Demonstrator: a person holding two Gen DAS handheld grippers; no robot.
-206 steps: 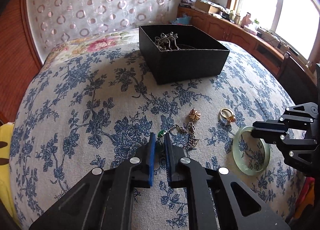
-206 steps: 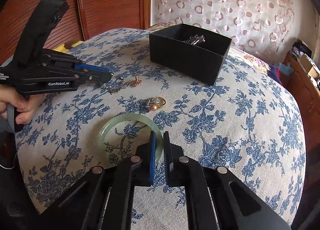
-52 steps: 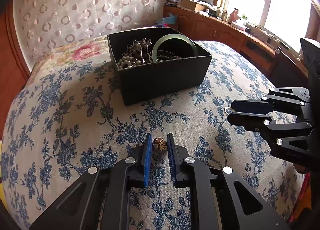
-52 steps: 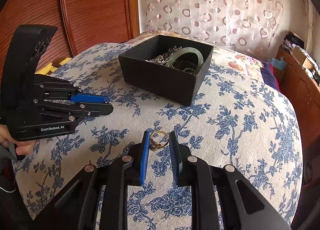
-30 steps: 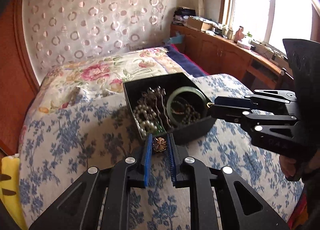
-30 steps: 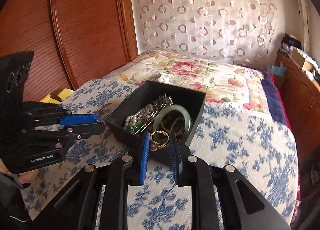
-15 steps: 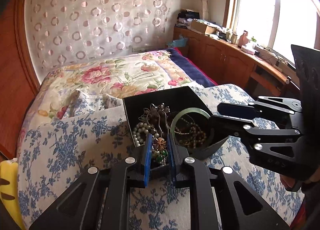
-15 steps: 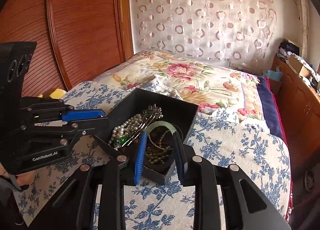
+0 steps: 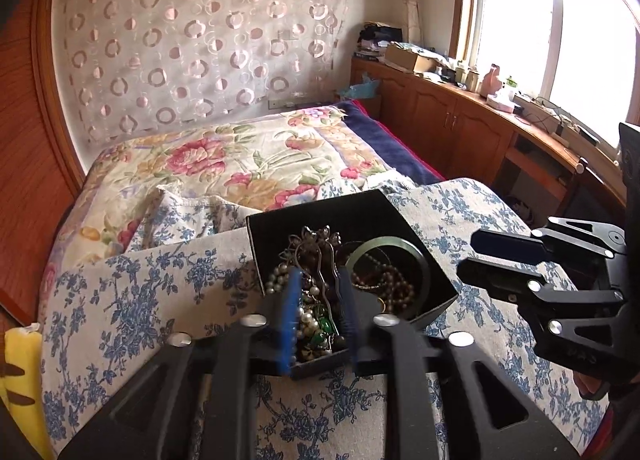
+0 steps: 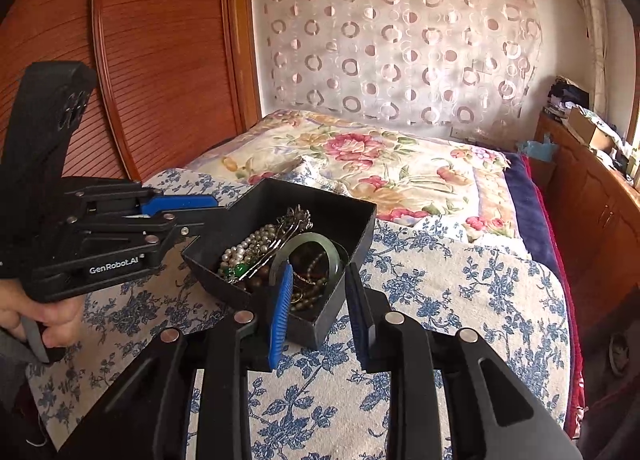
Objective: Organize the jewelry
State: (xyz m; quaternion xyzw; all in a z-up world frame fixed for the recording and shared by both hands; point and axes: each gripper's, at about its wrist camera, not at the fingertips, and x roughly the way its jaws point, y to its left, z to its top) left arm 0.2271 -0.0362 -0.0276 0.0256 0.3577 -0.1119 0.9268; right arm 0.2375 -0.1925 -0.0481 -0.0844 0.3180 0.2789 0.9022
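A box (image 9: 434, 302) sits on a cloth (image 9: 132, 296) spread over a bed (image 9: 224, 156). Inside it lie a bangle (image 9: 416, 256) toward the right, a pearl string (image 10: 244, 246) toward the left and a hairpin (image 9: 316, 238) between them. Both grippers hang over the box's near edge, the left gripper (image 9: 320, 312) to the left of the right gripper (image 10: 316, 300). A curtain (image 10: 400, 40) hangs behind the bed, with cabinets (image 9: 460, 128) along its right.

Home bedroom. A bed (image 9: 248, 164) is lying under floral covers; a circle-patterned curtain (image 9: 200, 48) is hanging behind it, wooden cabinets (image 9: 460, 128) are running beside it under a bright window (image 9: 560, 28), clutter sitting on top.
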